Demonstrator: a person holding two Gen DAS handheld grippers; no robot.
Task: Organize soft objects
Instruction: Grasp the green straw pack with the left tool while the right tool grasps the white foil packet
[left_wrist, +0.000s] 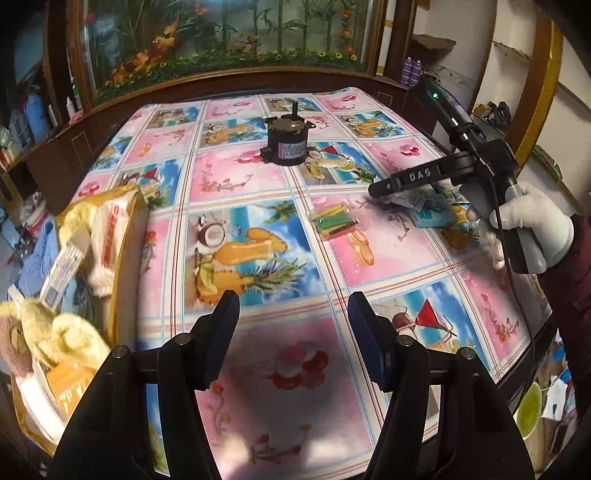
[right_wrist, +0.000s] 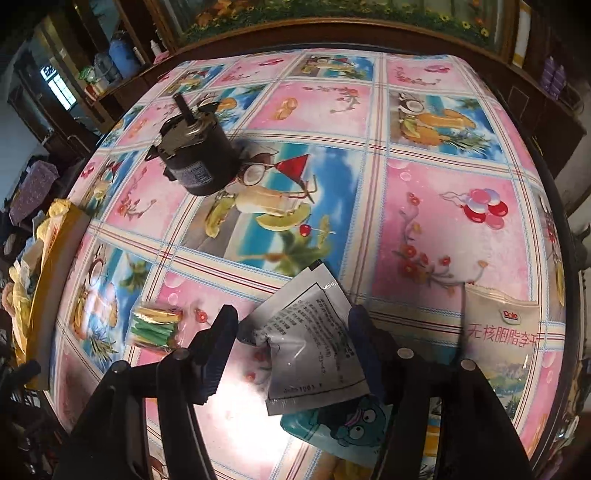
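My left gripper (left_wrist: 293, 317) is open and empty above the near part of the table. My right gripper (right_wrist: 291, 332) is open and hangs low over a grey-white printed sachet (right_wrist: 310, 343) that lies between its fingers; I cannot tell whether they touch it. Under the sachet lies a teal cartoon packet (right_wrist: 343, 424). A white Dole snack bag (right_wrist: 506, 332) lies to the right. A small clear pack of green and yellow sticks (right_wrist: 155, 328) lies to the left; it also shows in the left wrist view (left_wrist: 334, 221). A yellow box (left_wrist: 125, 236) at the table's left edge holds soft towels and packets.
A black motor (left_wrist: 288, 142) with a shaft stands in the far middle of the table; it also shows in the right wrist view (right_wrist: 195, 158). The table has a fruit-print cloth (left_wrist: 258, 387). Dark wooden shelves ring the table's far side.
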